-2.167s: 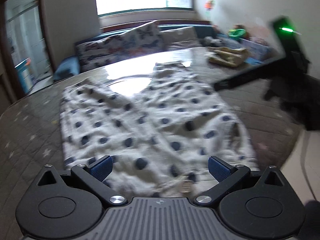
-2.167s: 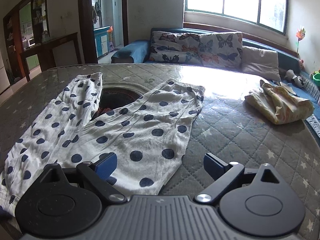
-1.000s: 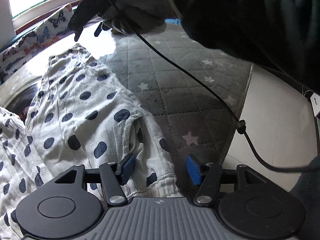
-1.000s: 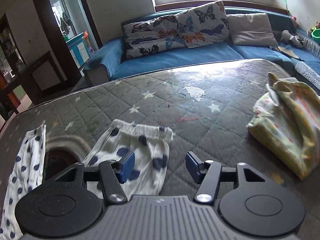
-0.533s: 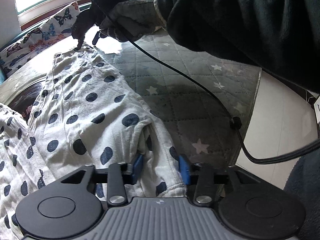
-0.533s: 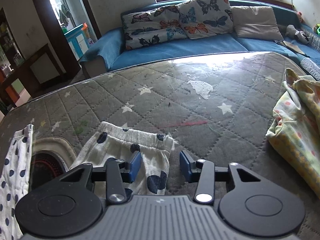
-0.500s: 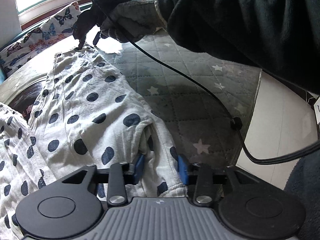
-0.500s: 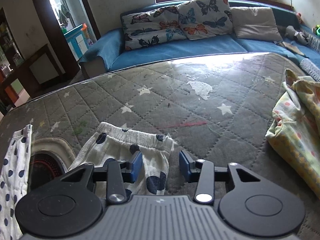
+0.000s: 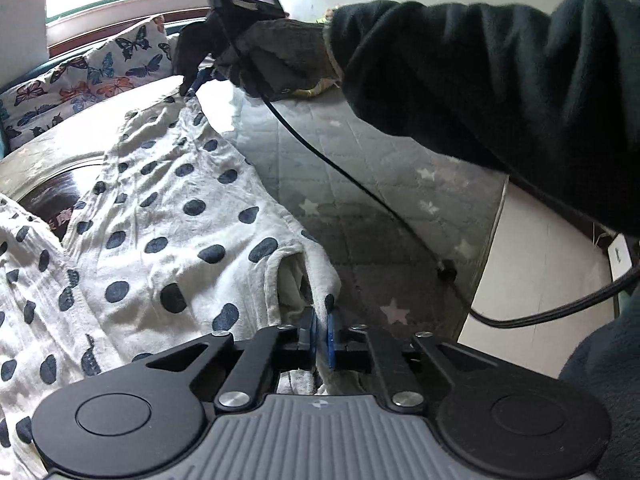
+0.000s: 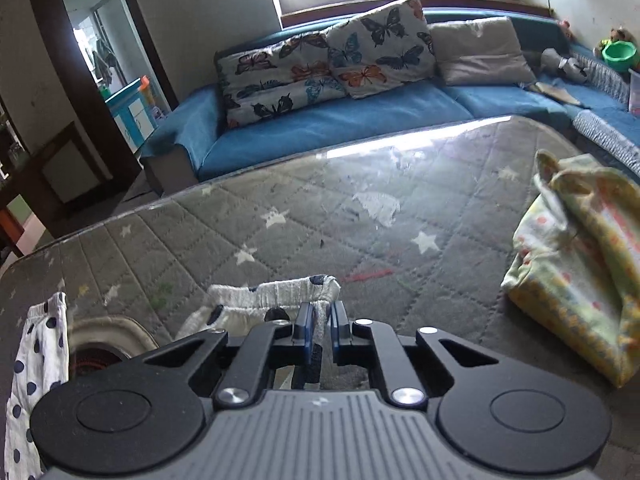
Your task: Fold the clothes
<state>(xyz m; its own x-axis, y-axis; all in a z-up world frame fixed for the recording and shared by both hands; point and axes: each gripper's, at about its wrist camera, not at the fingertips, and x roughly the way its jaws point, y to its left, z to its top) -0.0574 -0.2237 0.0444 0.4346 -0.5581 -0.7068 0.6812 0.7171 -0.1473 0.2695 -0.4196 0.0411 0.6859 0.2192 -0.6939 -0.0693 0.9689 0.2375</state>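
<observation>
Two grips set | left gripper [image 9: 321,330] pinched the polka-dot trousers [image 9: 168,216] at the waist corner, right gripper [image 10: 319,334] clamped one leg cuff | trousers lay on the quilted table [image 10: 320,216] | step: first fold; next likely calls for lifting that leg across onto the other.

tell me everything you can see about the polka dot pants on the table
The polka dot pants are white crinkled cotton-looking fabric with dark blue dots, lying wrinkled across the grey star-quilted table. The left gripper is shut on the waist end, the right gripper on one leg's elastic cuff; the other leg lies apart.
</observation>
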